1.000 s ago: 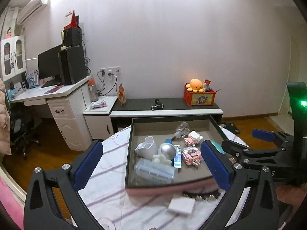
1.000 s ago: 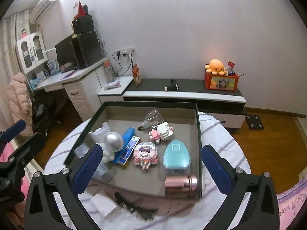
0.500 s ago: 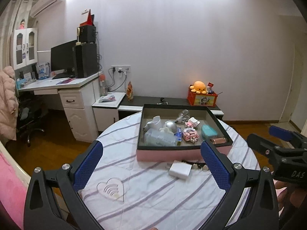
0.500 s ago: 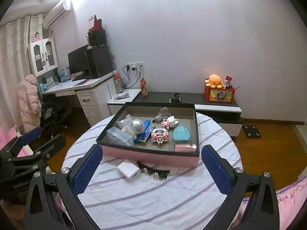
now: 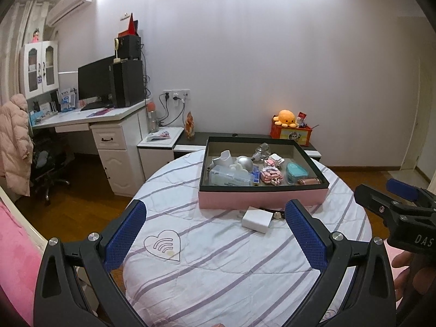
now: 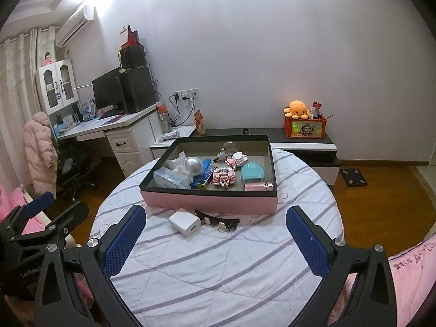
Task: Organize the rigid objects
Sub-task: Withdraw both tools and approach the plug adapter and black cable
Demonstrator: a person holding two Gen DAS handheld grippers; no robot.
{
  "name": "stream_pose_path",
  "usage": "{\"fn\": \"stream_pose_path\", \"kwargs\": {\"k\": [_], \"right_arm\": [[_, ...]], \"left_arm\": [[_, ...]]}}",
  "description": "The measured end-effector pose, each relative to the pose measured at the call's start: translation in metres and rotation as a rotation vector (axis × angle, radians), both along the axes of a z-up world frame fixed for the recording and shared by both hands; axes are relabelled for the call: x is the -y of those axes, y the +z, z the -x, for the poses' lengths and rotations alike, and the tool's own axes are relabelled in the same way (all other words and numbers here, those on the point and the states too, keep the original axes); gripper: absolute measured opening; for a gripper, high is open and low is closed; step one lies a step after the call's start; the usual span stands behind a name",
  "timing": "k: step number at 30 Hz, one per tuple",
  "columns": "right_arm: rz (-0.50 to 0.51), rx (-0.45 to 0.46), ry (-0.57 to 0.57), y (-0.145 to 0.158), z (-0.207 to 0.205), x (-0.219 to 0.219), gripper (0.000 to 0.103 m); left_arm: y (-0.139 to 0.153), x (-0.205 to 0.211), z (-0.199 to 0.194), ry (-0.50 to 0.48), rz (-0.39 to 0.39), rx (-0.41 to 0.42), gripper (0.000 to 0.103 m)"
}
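Judging from both grippers, left gripper [image 5: 215,230] and right gripper [image 6: 215,230], being held wide apart and empty, a next pick is awaited: the white charger [image 6: 184,223] and black hair clip [image 6: 220,220], lying at six o'clock of the pink box [image 6: 209,204], must be closed upon.

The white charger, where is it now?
The white charger lies on the table, just in front of the pink box, near its left end, with the black hair clip to its right.
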State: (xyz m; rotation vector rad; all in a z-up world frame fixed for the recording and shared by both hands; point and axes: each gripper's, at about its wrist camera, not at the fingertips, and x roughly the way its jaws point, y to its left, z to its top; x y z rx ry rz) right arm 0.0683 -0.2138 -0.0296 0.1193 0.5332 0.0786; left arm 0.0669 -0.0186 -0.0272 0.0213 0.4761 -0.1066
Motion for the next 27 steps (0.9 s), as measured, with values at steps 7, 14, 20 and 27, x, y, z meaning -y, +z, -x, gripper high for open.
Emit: {"fn": "stream_pose_path", "kwargs": {"k": [7,14,20,27], "right_arm": [[0.009,-0.019,-0.006,-0.009,0.0,0.001,0.103],[0.028,-0.046,-0.01,-0.017,-0.009,0.004,0.103],[0.059,-0.113,0.001,-0.039,-0.029,0.007,0.103],[0.089,-0.187,0.036,-0.066,-0.059,0.012,0.103]], "left_arm": [[-0.002,0.001,0.001,-0.004,0.001,-0.008,0.103],[-0.017,0.003,-0.008,-0.014,-0.008,-0.046,0.103],[-0.044,0.01,-0.027,-0.044,-0.002,-0.126,0.103],[-0.076,0.023,-0.056,-0.074,-0.001,-0.2,0.103]]}}
